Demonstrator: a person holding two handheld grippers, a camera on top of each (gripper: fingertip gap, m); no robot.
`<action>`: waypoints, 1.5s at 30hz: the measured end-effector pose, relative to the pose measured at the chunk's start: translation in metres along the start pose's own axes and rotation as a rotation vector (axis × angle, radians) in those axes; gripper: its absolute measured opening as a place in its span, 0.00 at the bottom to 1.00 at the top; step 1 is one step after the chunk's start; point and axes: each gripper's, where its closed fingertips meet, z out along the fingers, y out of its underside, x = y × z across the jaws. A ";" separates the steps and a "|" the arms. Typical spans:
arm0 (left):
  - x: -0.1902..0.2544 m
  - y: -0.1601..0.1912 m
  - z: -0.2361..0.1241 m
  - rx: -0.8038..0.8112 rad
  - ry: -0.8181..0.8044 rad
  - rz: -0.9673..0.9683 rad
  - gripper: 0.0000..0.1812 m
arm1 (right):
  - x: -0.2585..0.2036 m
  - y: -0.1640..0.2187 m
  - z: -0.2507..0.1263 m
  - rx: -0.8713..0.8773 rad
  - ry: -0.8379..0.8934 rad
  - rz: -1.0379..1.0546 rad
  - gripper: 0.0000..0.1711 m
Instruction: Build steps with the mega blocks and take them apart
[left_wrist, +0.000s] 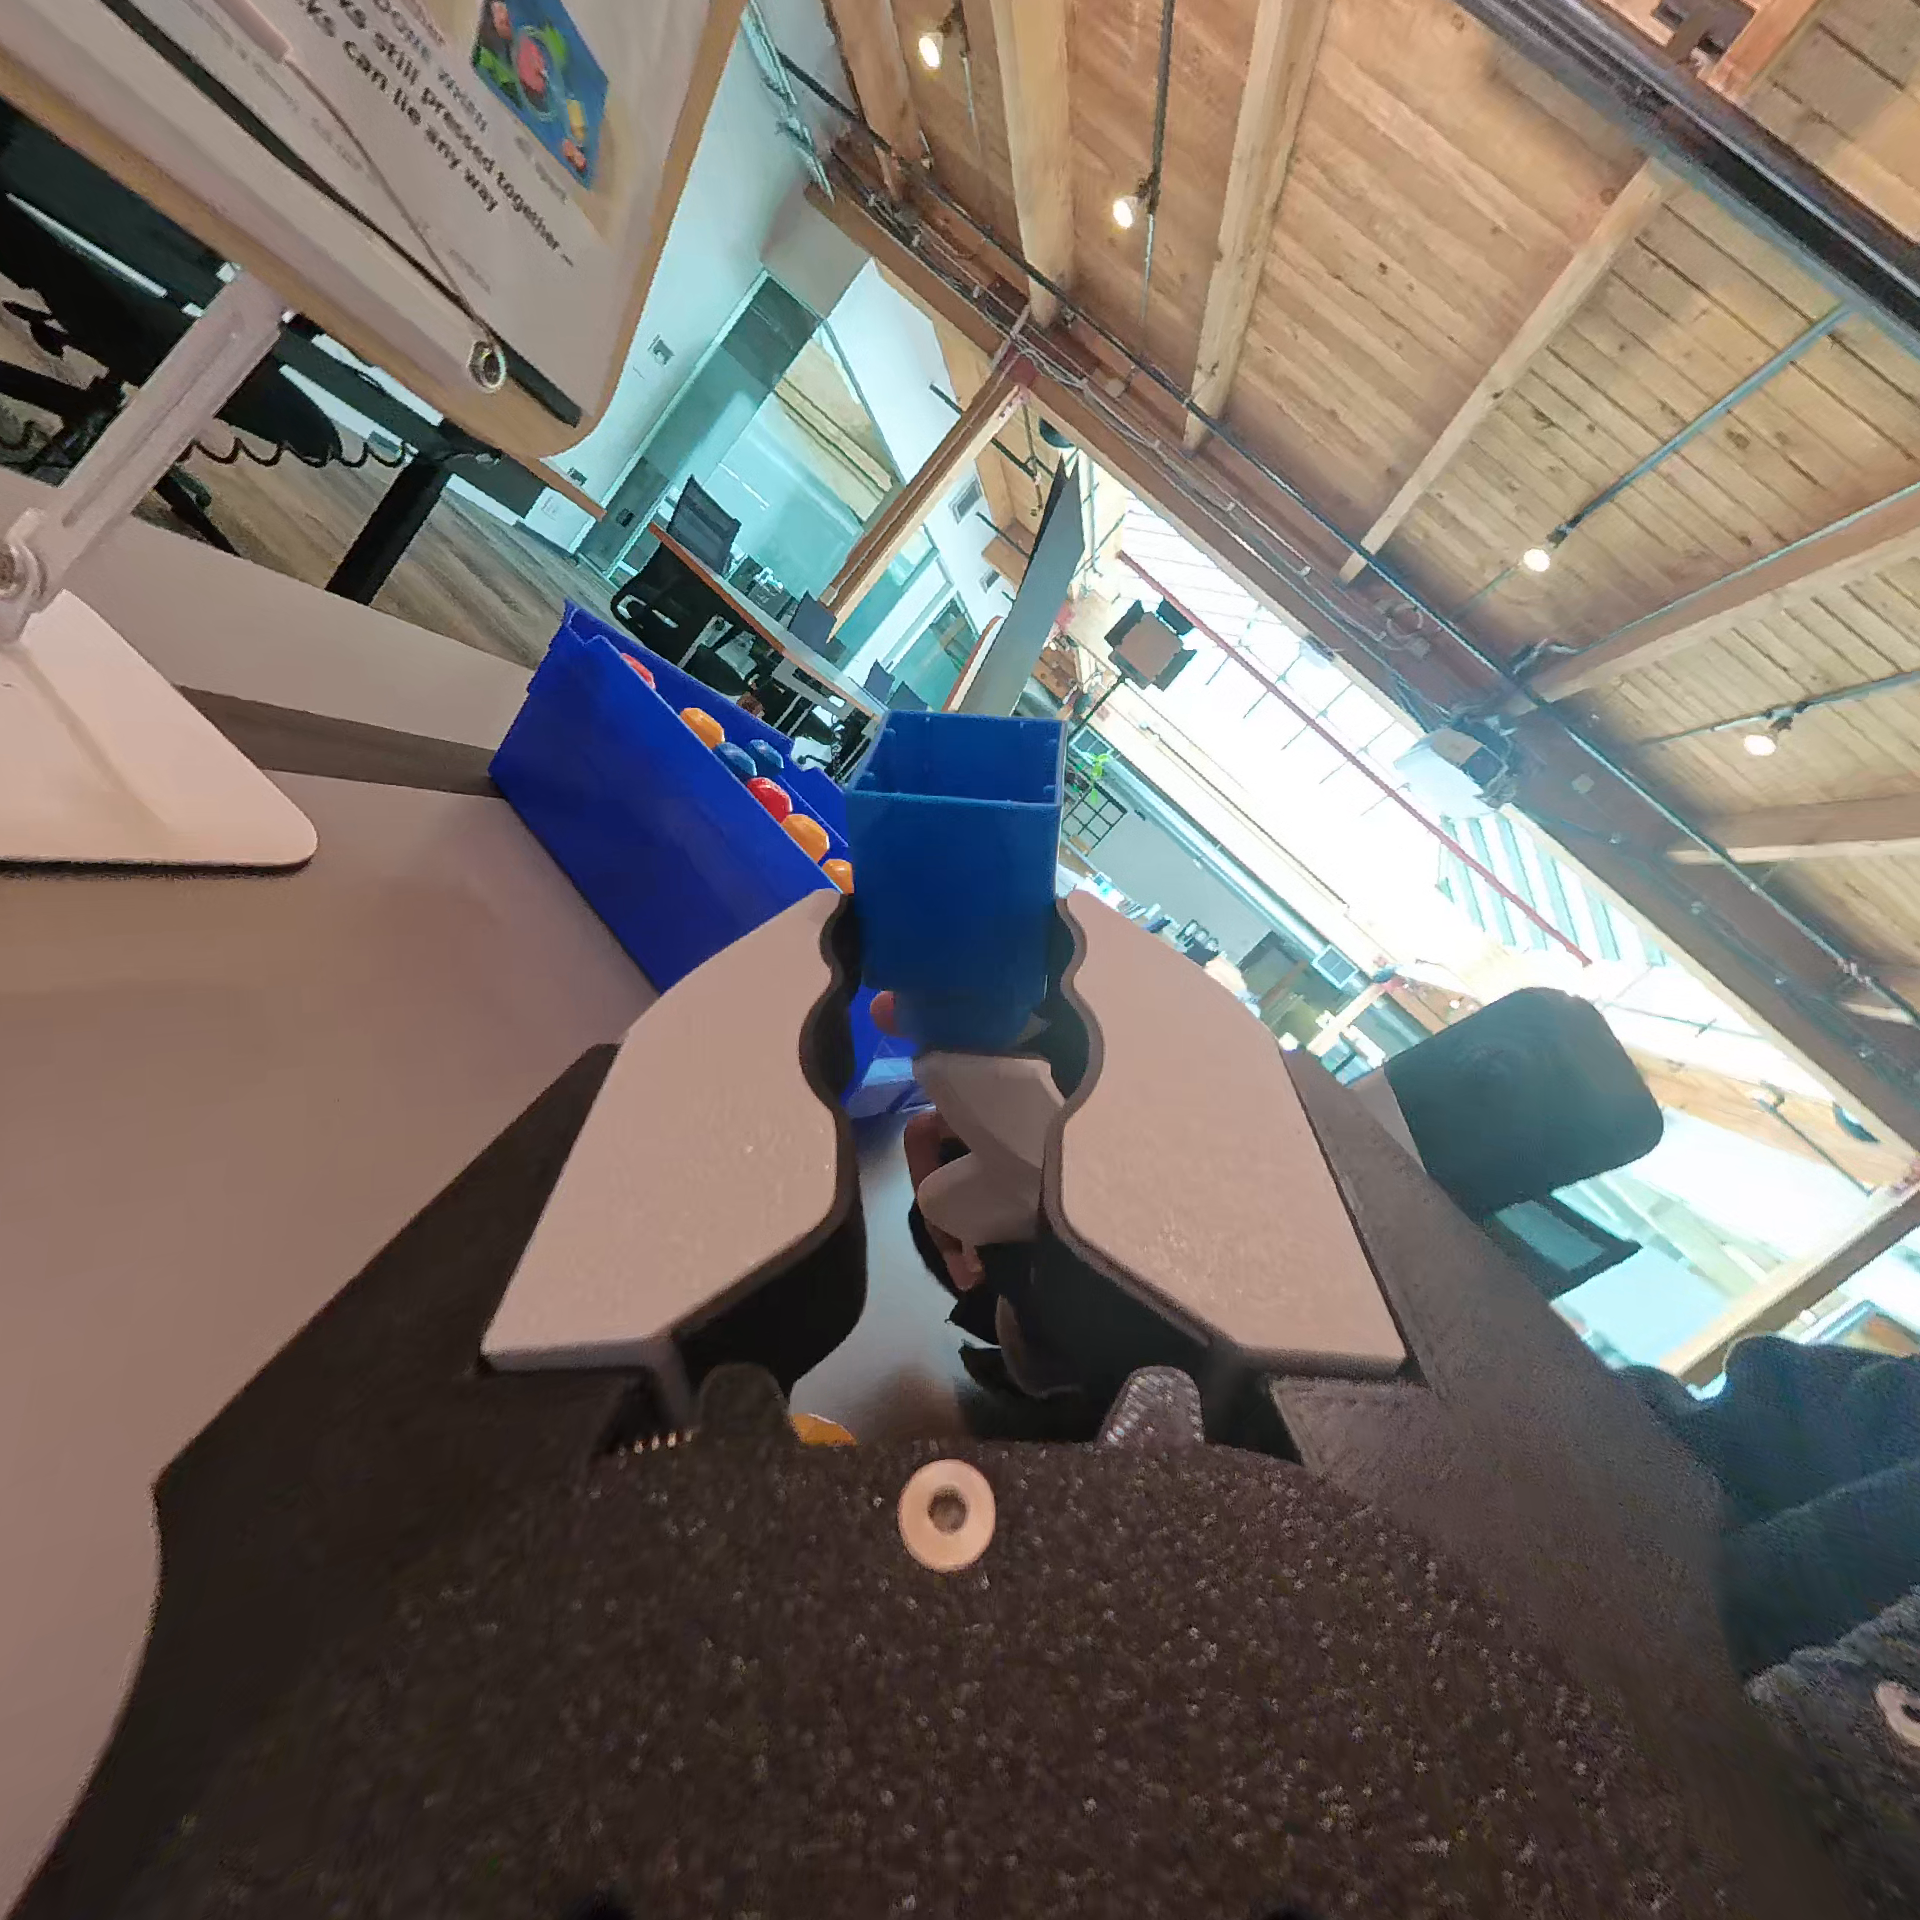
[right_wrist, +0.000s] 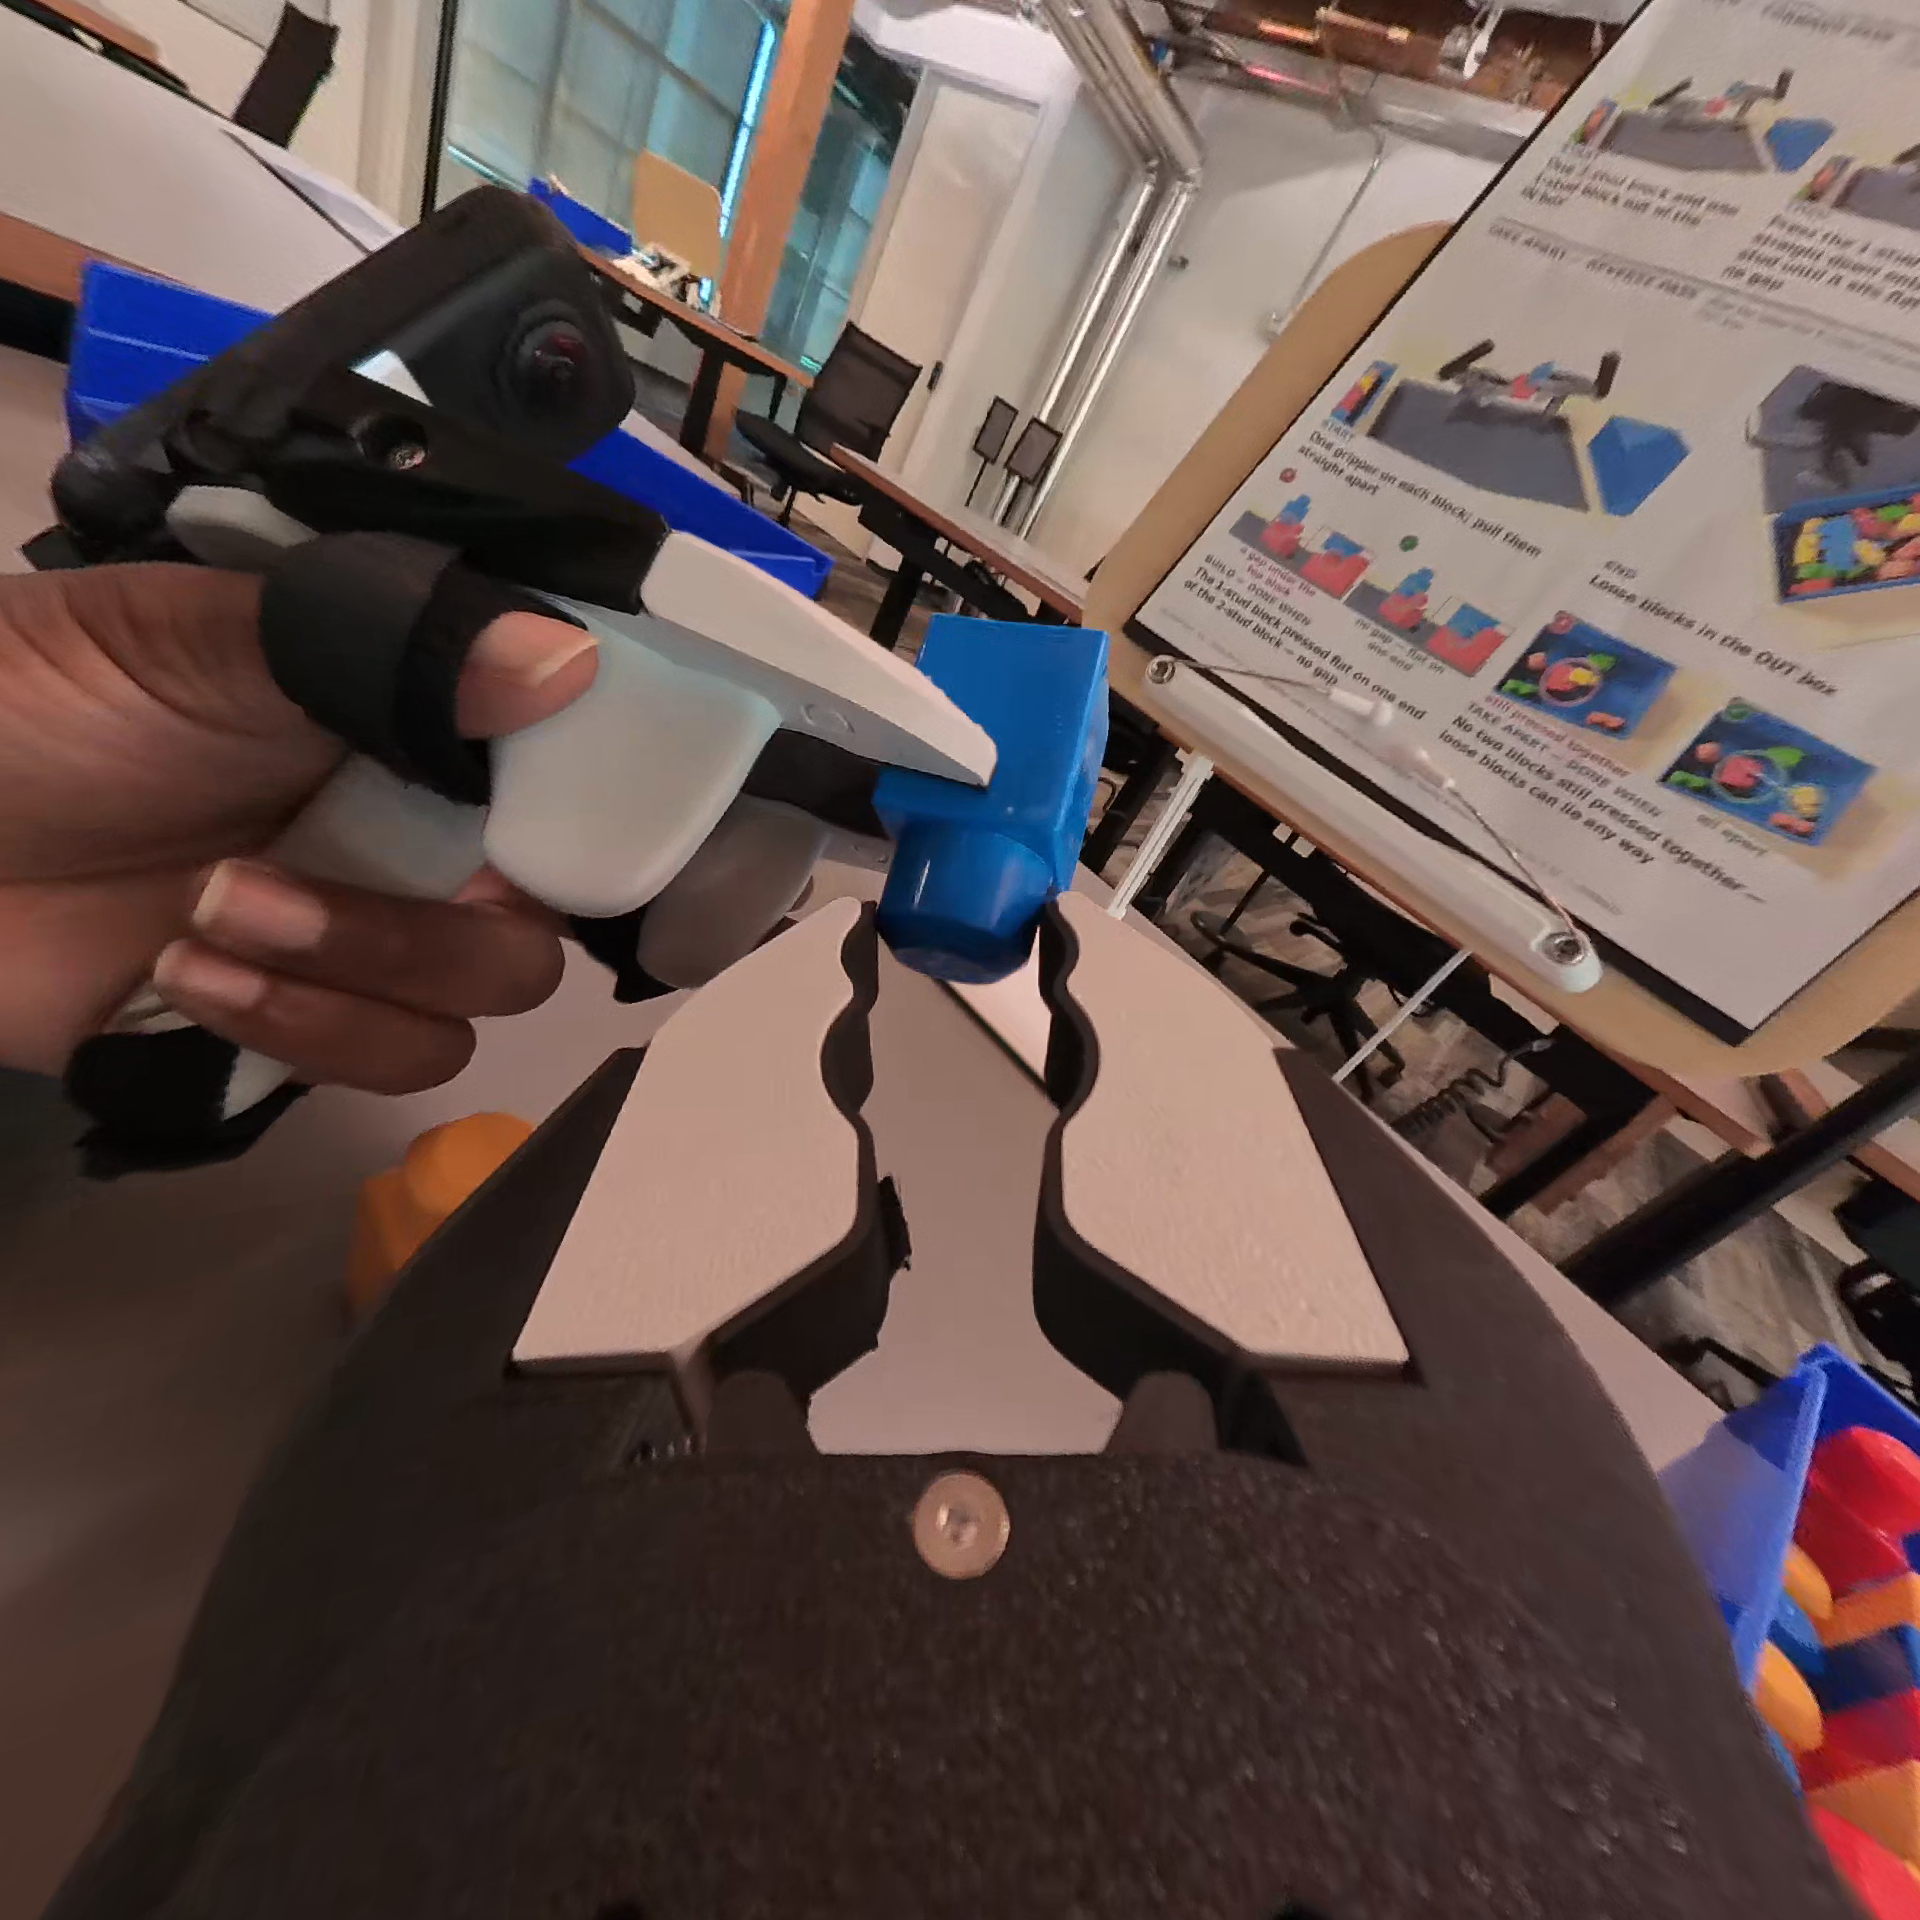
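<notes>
A blue one-stud block (left_wrist: 951, 873) is held in the air between both grippers. My left gripper (left_wrist: 951, 935) is shut on the block's square body, hollow end pointing away. In the right wrist view the block (right_wrist: 1018, 748) hangs stud-down, and my right gripper (right_wrist: 956, 920) is closed around the round stud. The left gripper (right_wrist: 966, 764), held by a hand (right_wrist: 156, 748), clamps the body from the left; its far finger is hidden. A finger of the right gripper (left_wrist: 982, 1101) shows just under the stud. An orange block (right_wrist: 436, 1184) stands on the table below.
A blue bin (left_wrist: 644, 831) of loose coloured blocks stands on the grey table behind the block. Another blue bin (right_wrist: 1756, 1496) with blocks is at lower right, and a third (right_wrist: 156, 332) at far left. An instruction board (right_wrist: 1558, 499) on a white stand (left_wrist: 125, 769) rises to the side. My two grippers' fingertips are within a few centimetres of each other.
</notes>
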 end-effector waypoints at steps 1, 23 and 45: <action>0.001 0.000 0.000 -0.009 0.003 0.023 0.19 | 0.000 -0.001 -0.001 0.002 -0.012 0.001 0.17; -0.015 0.041 -0.059 -0.804 0.078 0.465 0.33 | -0.049 0.038 -0.015 -0.230 -0.384 -0.455 0.17; 0.001 -0.014 -0.031 -0.334 0.104 0.377 0.21 | -0.022 -0.010 -0.008 0.000 -0.323 0.219 0.23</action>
